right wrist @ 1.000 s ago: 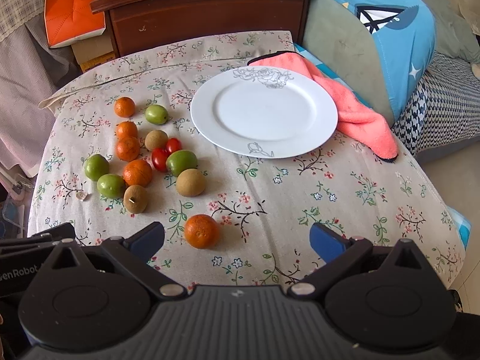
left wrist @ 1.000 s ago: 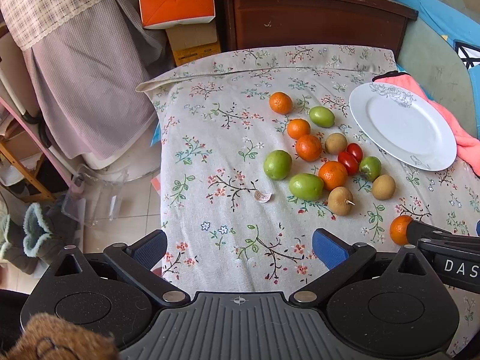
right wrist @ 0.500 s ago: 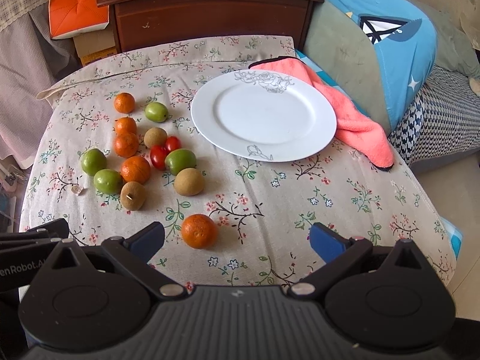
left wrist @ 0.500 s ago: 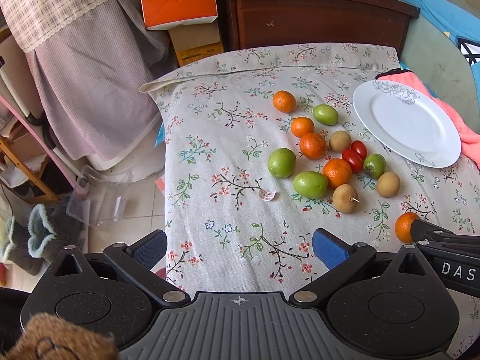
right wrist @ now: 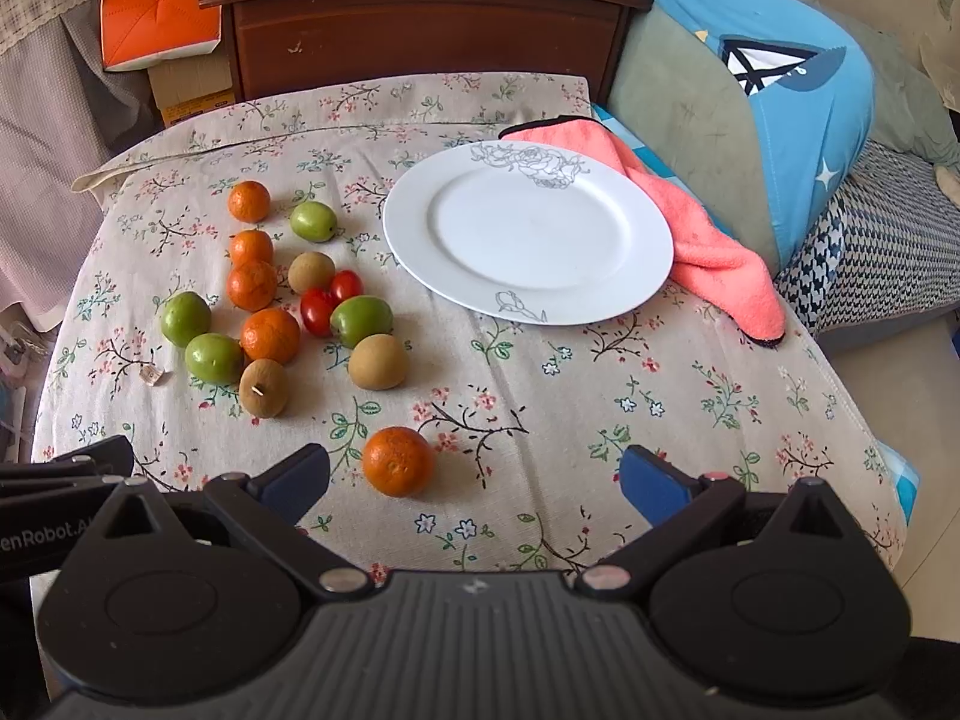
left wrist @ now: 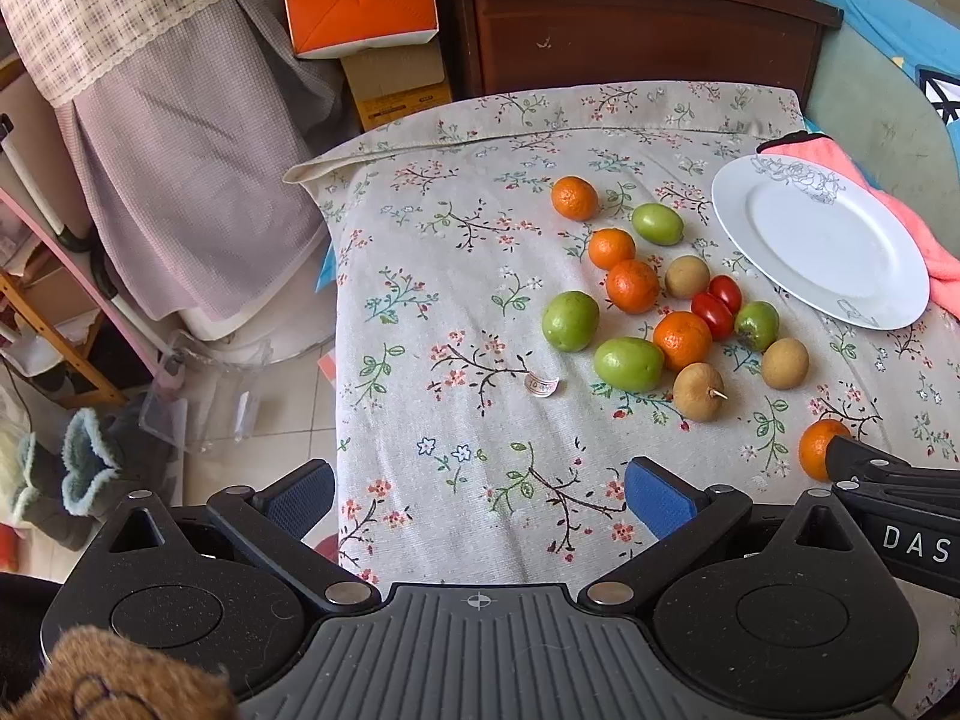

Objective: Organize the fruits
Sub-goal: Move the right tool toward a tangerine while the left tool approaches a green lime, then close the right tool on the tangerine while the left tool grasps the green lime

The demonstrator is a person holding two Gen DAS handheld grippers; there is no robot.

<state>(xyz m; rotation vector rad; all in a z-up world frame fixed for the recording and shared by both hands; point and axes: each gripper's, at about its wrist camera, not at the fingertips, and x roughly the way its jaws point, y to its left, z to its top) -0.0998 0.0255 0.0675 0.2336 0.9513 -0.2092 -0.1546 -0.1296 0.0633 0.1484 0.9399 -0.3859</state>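
Several fruits lie loose on a floral tablecloth (right wrist: 660, 408): small oranges, green fruits, brown round fruits and two cherry tomatoes (right wrist: 331, 300). One orange (right wrist: 398, 461) sits apart near the front edge, just ahead of my right gripper (right wrist: 474, 483), which is open and holds nothing. An empty white plate (right wrist: 528, 240) rests at the back right. My left gripper (left wrist: 480, 495) is open over the cloth's front left part, well short of the fruit cluster (left wrist: 660, 312). In the left wrist view, the lone orange (left wrist: 817, 449) shows beside the right gripper's finger.
A pink cloth (right wrist: 708, 240) lies partly under the plate's right side. A dark wooden cabinet (right wrist: 420, 24) and an orange box (right wrist: 156, 6) stand behind the table. A blue cushion (right wrist: 780, 102) is at the right. A small paper scrap (left wrist: 542, 385) lies near the green fruits.
Both views have shifted slightly nearer and lower to the table. No fruit has moved, and both grippers stay open.
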